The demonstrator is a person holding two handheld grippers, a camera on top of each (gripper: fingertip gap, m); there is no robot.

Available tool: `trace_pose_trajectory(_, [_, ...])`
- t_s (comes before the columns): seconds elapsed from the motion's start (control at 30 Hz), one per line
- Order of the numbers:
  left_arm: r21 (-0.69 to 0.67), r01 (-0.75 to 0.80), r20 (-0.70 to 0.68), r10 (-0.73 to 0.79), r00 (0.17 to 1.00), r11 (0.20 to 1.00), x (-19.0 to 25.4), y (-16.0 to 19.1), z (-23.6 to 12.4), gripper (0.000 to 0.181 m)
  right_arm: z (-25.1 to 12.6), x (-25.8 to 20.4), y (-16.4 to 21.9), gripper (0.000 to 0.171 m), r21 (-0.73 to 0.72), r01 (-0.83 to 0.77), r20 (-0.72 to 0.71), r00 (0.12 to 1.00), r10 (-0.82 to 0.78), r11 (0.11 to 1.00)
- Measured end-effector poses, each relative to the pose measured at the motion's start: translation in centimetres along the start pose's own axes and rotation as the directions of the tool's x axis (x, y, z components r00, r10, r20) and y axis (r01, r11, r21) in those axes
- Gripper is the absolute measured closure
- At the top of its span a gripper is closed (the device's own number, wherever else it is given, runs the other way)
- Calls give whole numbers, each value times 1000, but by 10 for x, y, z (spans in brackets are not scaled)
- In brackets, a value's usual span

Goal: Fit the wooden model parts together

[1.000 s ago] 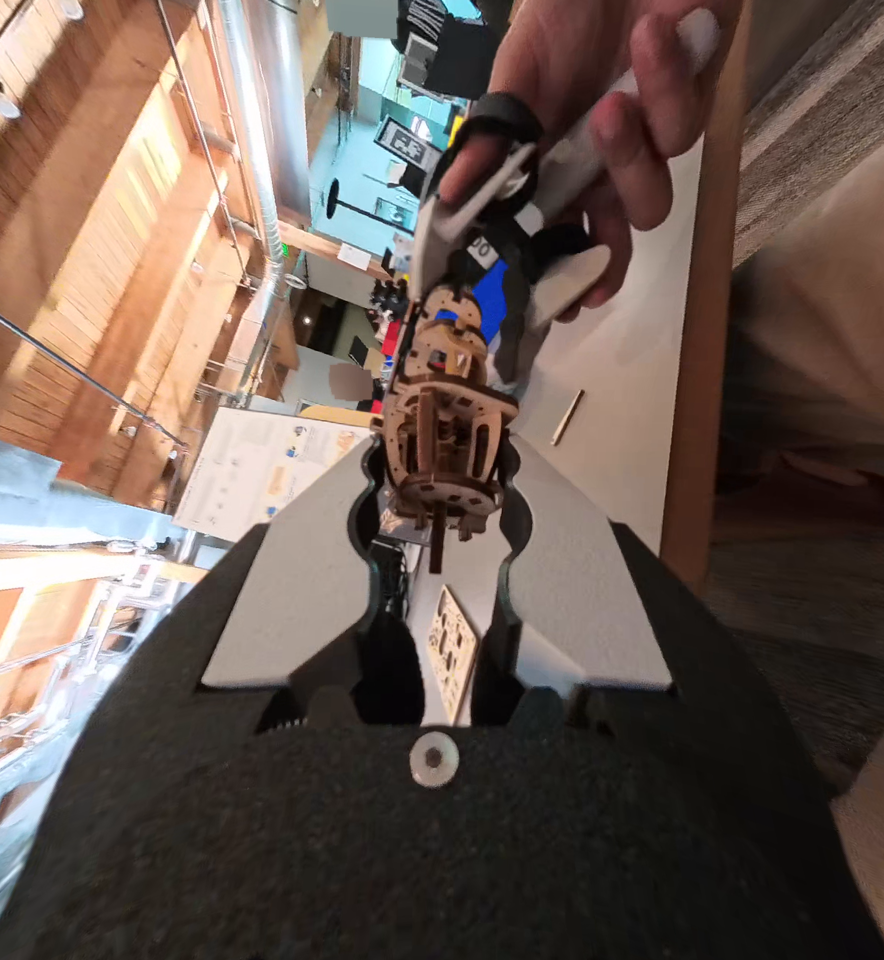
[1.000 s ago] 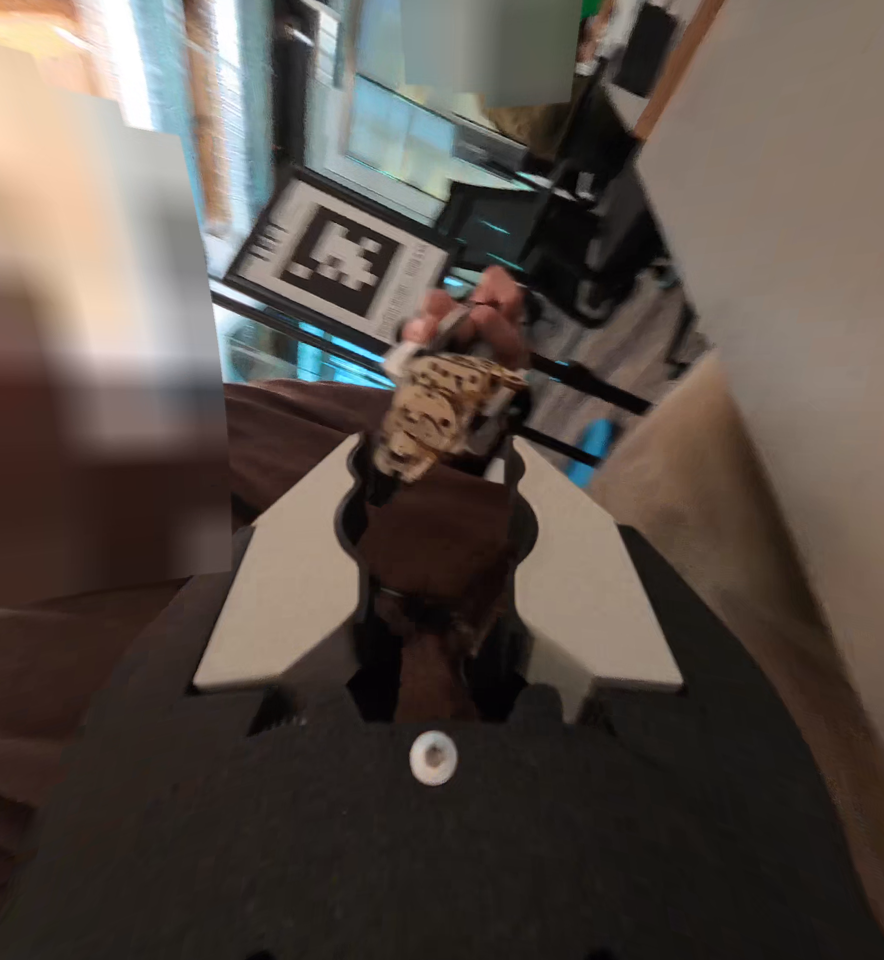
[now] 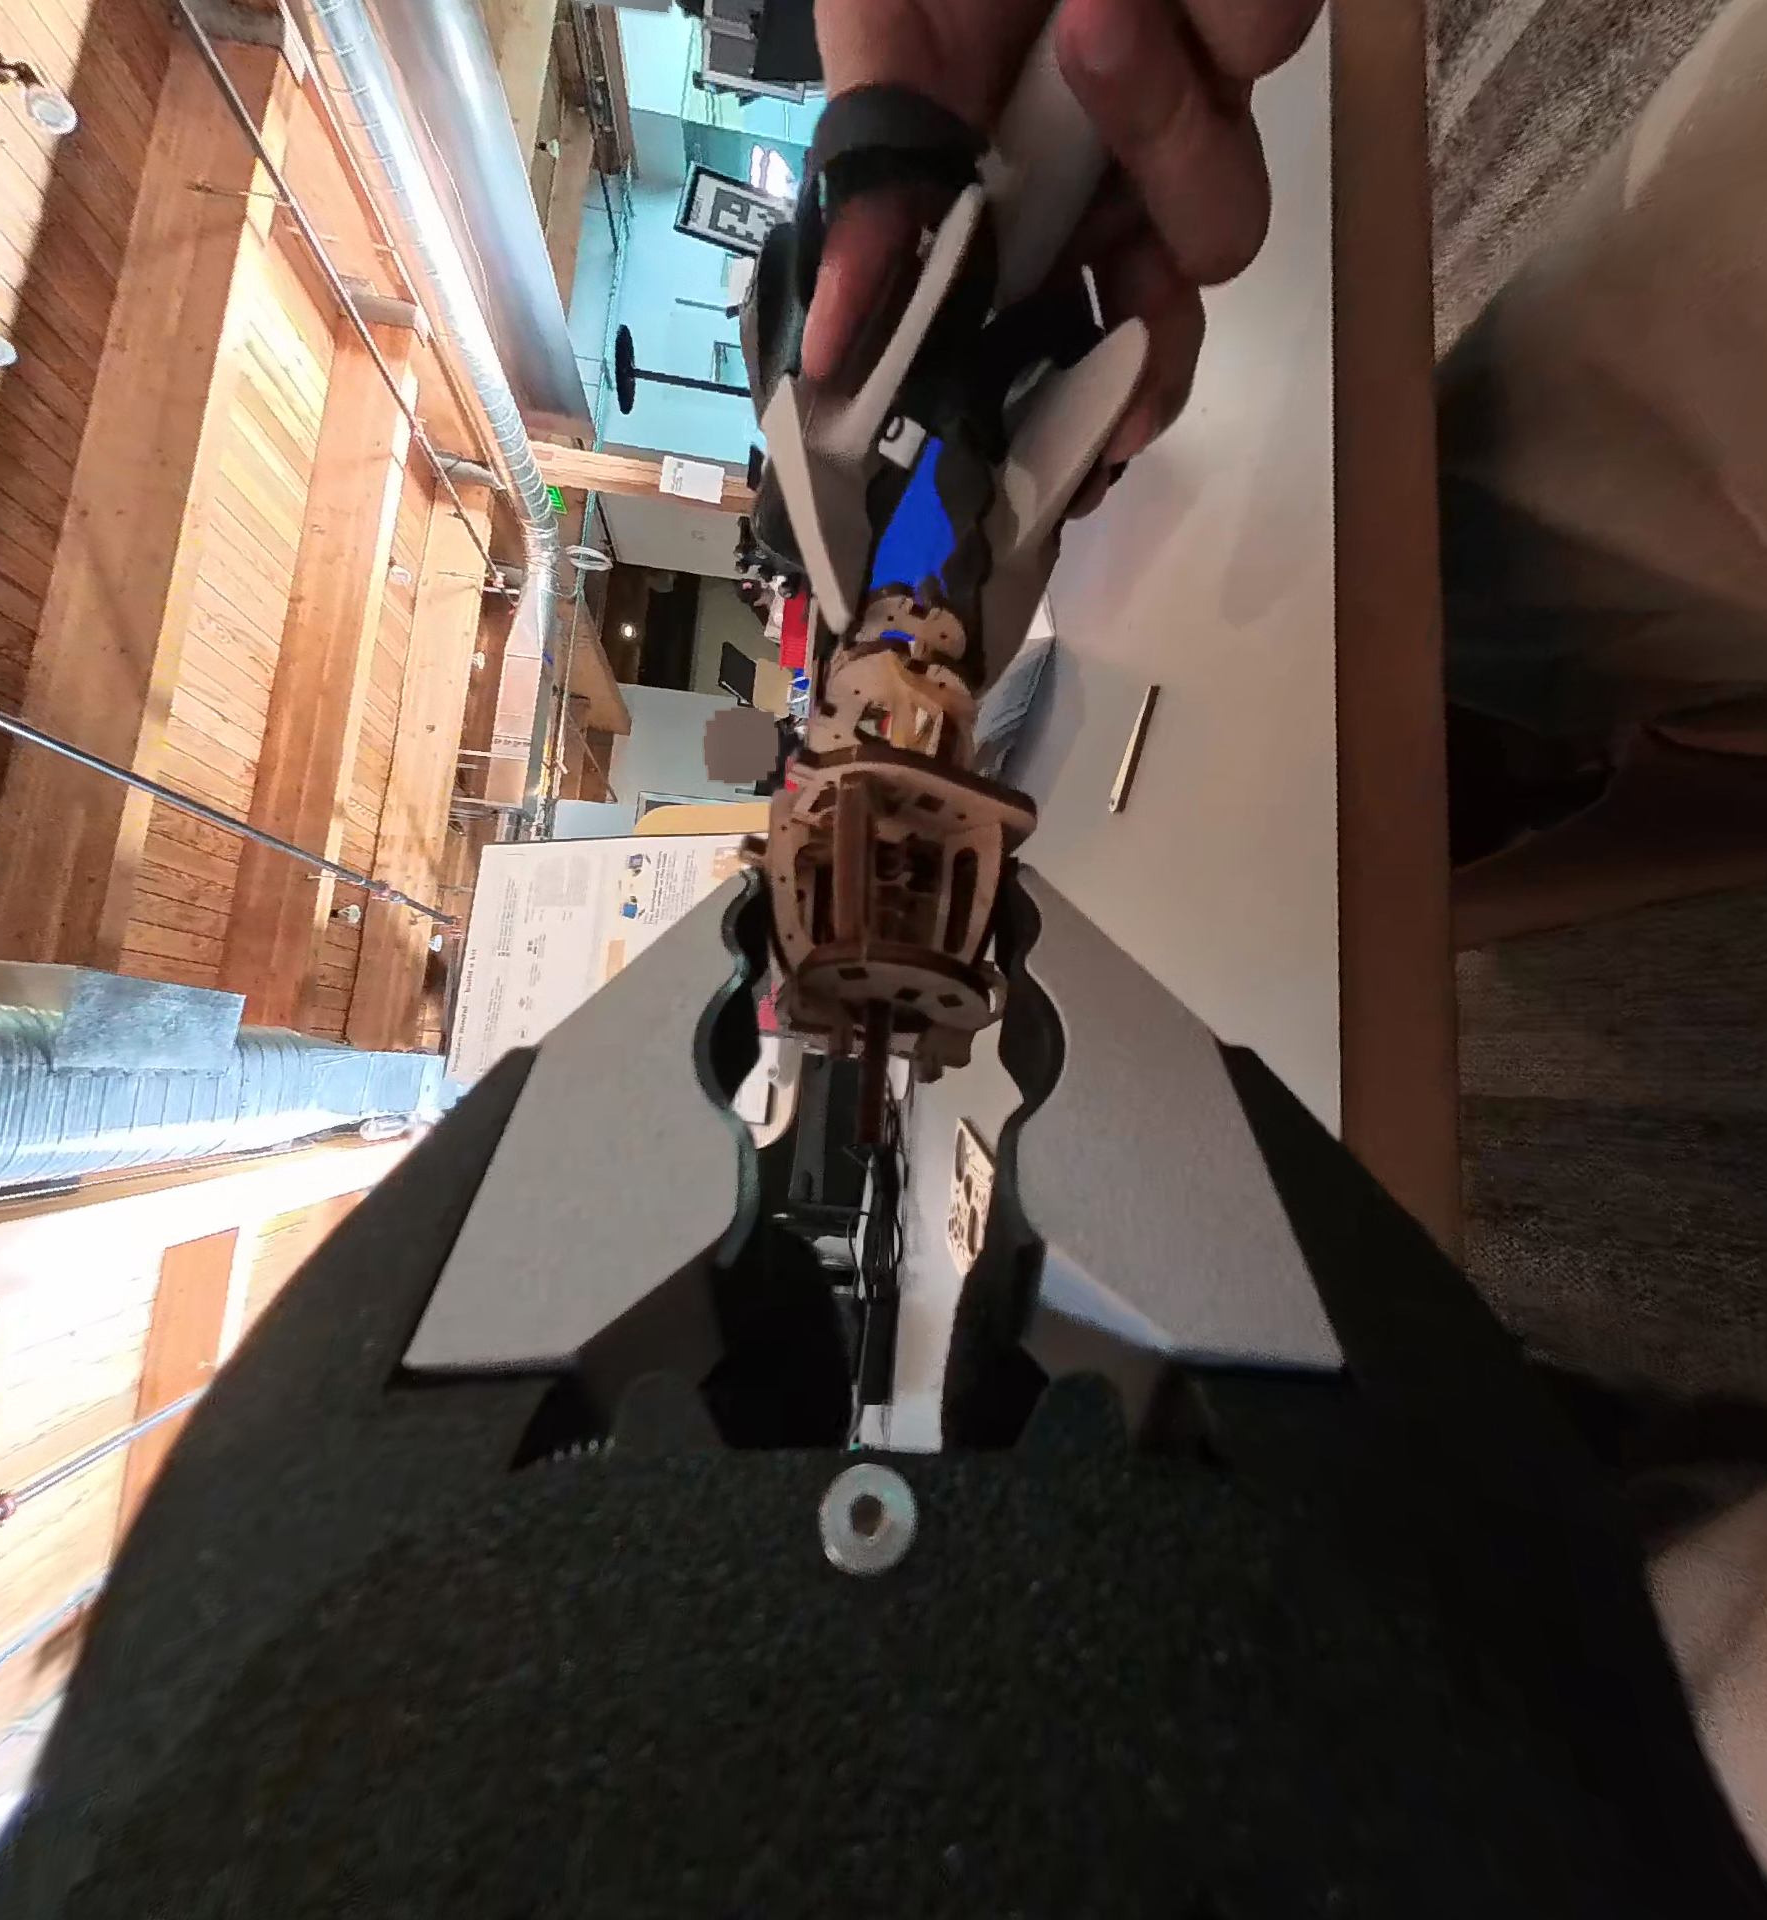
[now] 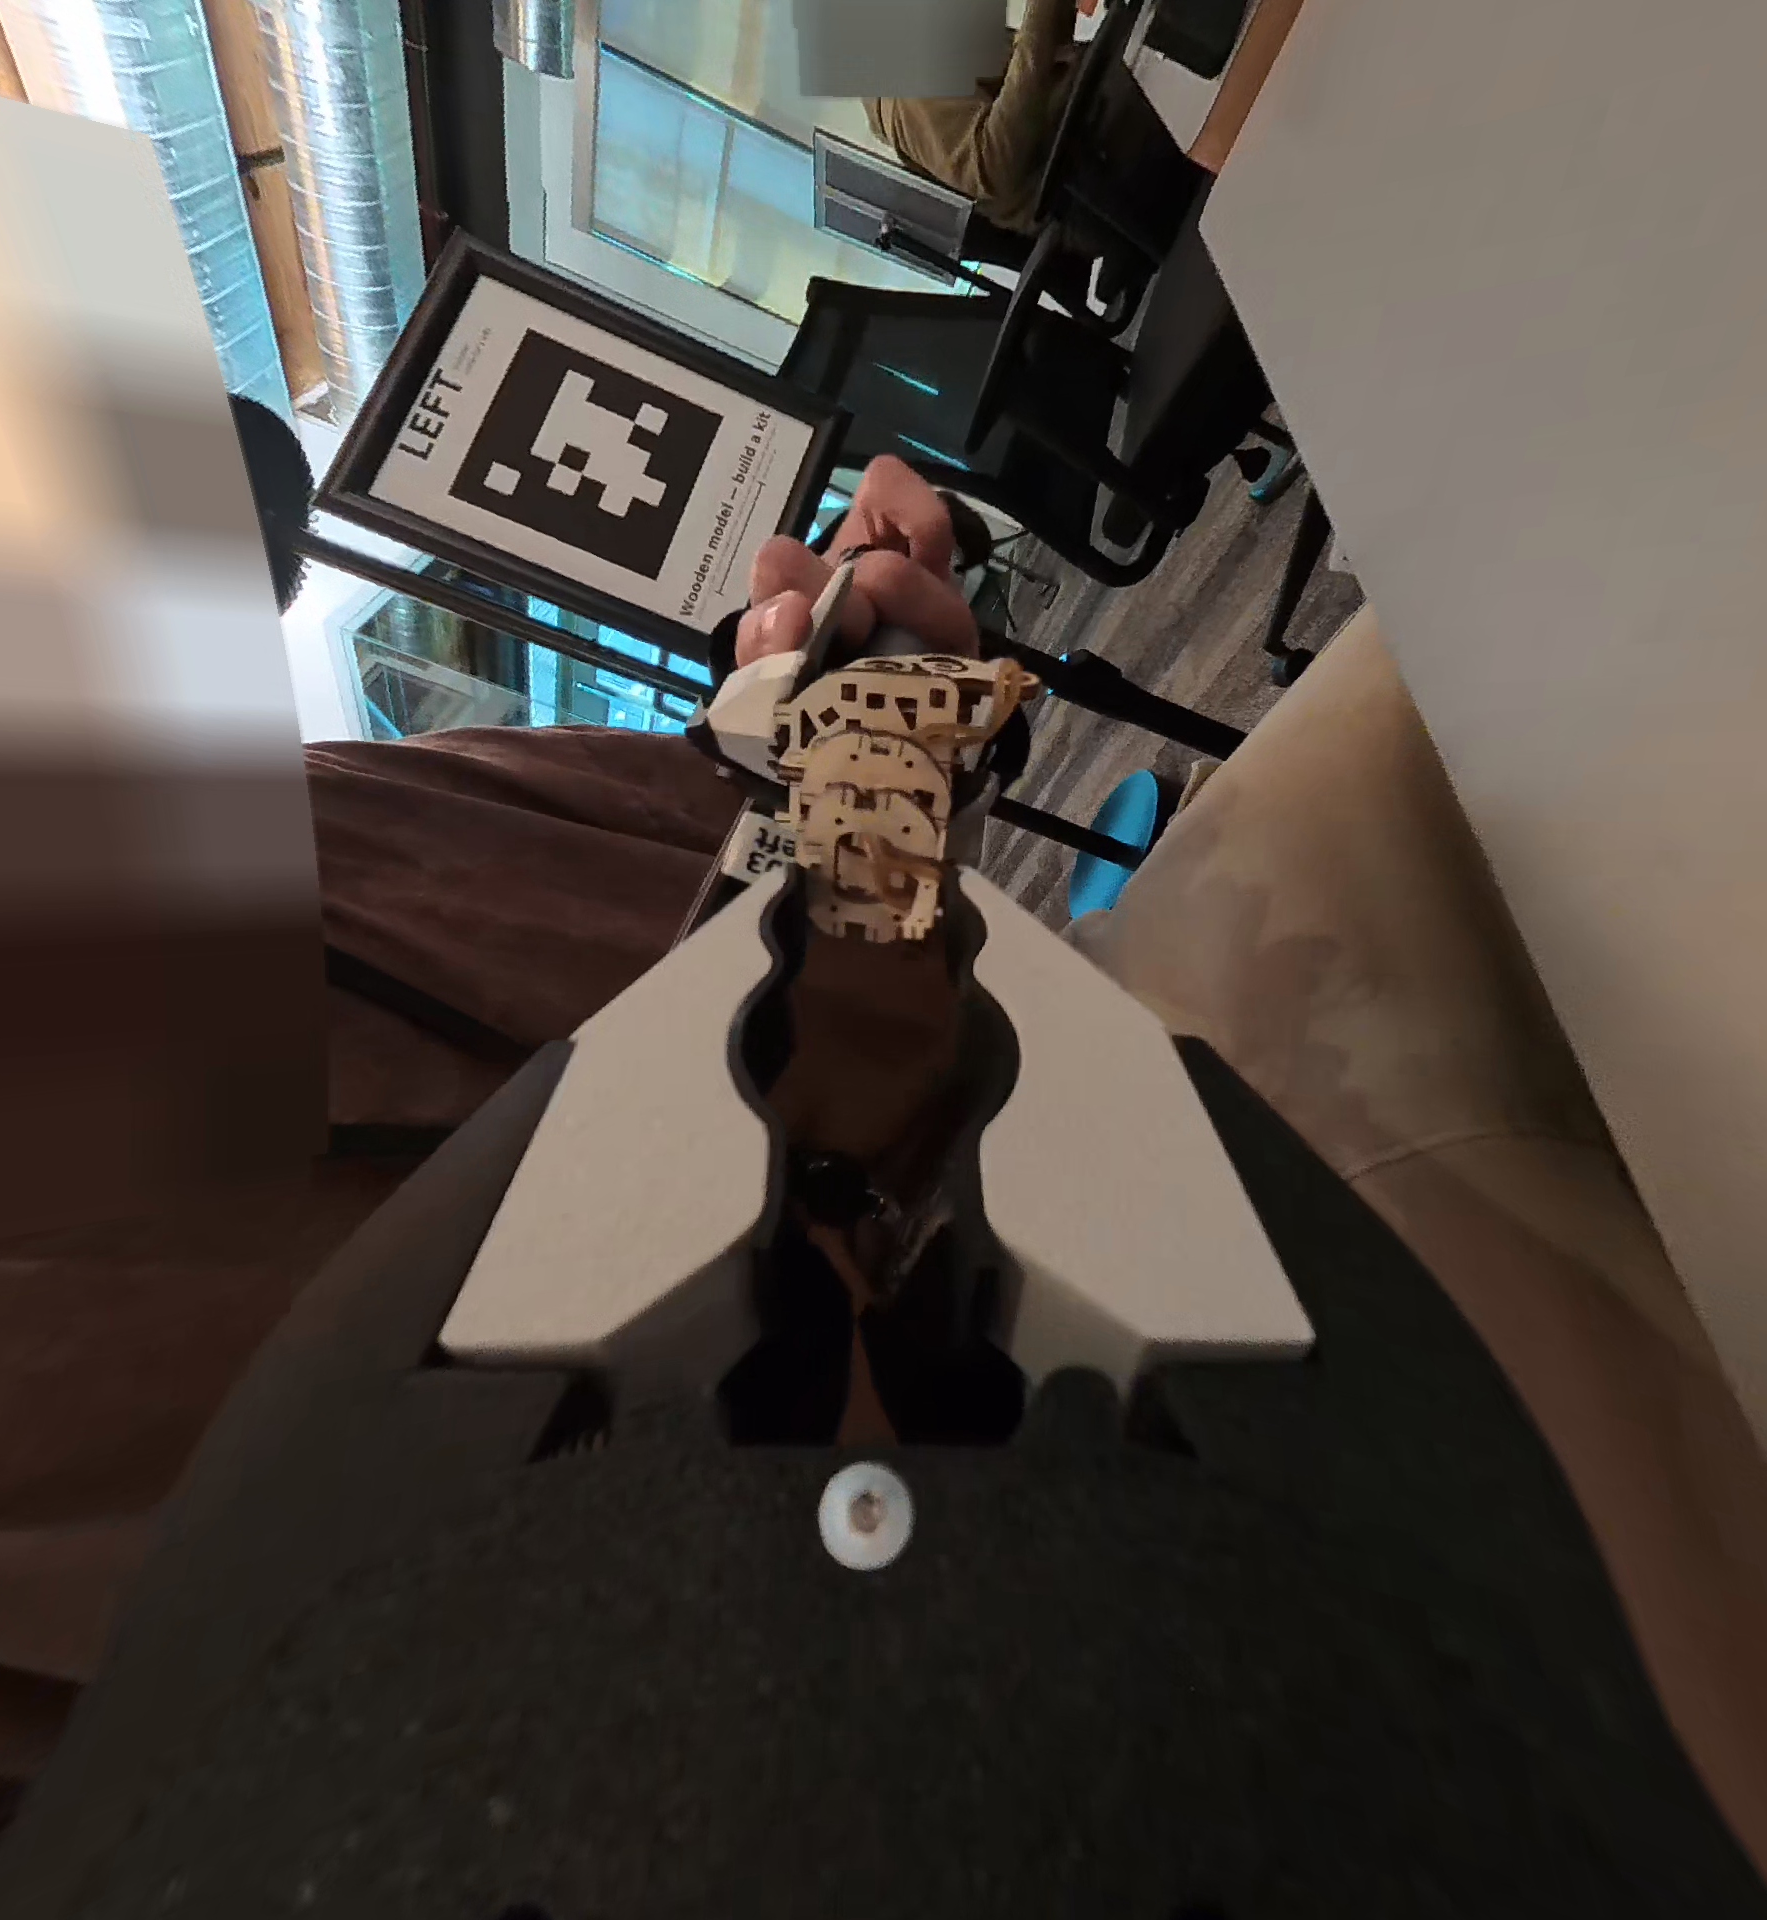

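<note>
A laser-cut wooden model [image 3: 889, 894] is held in the air between both grippers. My left gripper [image 3: 884, 899] is shut on its darker, cage-like end. My right gripper [image 3: 910, 634], held by a hand [image 3: 1149, 156], comes in from above and clamps the paler end [image 3: 894, 686]. In the right wrist view the pale round part [image 4: 874, 831] sits between the tips of my right gripper [image 4: 874, 899]. Beyond it a white finger [image 4: 754, 707] of the left gripper and the hand [image 4: 858, 561] holding it show. Where the two sections join is partly hidden.
A white table with a wooden edge [image 3: 1378, 623] runs along the right of the left wrist view. On it lie a thin wooden strip [image 3: 1133, 748], a sheet of cut parts [image 3: 972, 1195] and a printed sheet [image 3: 588, 935]. A framed marker sign [image 4: 588, 457] stands behind. Some 4 cm of space lies between my two pairs of fingers.
Both grippers keep hold of the model. The right wrist view was blurred by motion and is now steady, and the model stands straighter between its tips.
</note>
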State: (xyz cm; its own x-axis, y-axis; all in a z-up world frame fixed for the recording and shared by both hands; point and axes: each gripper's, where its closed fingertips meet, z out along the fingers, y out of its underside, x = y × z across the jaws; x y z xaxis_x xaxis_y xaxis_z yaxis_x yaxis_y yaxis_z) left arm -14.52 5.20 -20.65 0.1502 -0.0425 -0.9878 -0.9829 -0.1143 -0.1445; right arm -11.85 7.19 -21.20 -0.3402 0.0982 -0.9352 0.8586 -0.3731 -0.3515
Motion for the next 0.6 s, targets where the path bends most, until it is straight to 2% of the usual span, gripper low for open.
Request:
trace_pose_trajectory(0.17, [3, 3, 0, -3, 1000, 1000, 0, 3, 0, 141, 1, -2, -2, 144, 23, -61, 51, 997, 60, 998])
trace_pose_trajectory(0.6, [-13, -32, 8, 33, 999, 999, 0, 0, 0, 141, 1, -1, 1, 149, 21, -75, 56, 996, 74, 997])
